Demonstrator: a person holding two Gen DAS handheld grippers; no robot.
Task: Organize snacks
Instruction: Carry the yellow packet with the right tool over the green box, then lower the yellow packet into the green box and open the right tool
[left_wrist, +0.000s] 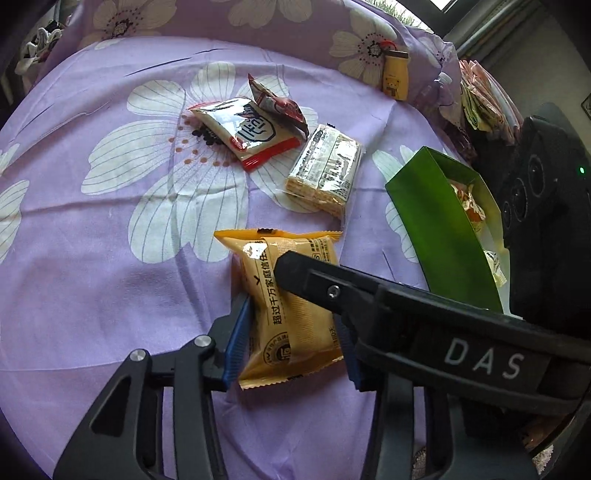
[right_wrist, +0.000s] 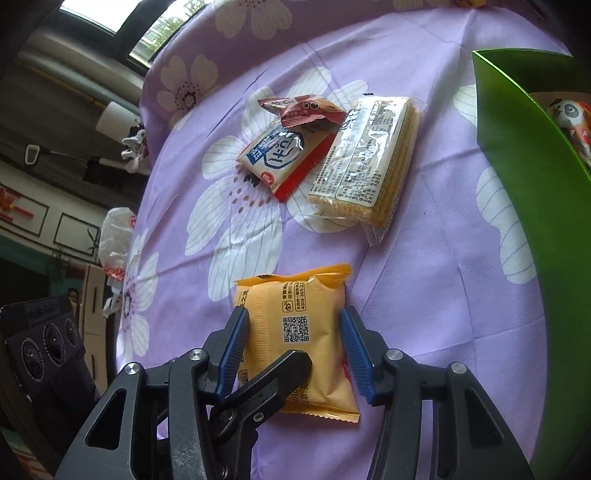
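Lilac flowered cloth (left_wrist: 110, 280) drapes the bench, a window (right_wrist: 122, 33) beyond. Both tongs, left (left_wrist: 291, 328) and right (right_wrist: 295, 343), clench one crinkly orange snack packet (left_wrist: 295, 314); the glossy green box (left_wrist: 439, 229) stands just beside the packet.

bare cloth (left_wrist: 92, 277) left; green box (left_wrist: 439, 229) right

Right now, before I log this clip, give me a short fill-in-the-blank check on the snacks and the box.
1. Both hand-held grippers straddle the ____ snack packet.
2. The sorting box at the right is ____ in colour.
3. The wafer pack lies on a ____ floral cloth.
4. The white-and-red packet lies partly under a crumpled ____ wrapper.

Missing words: orange; green; purple; red
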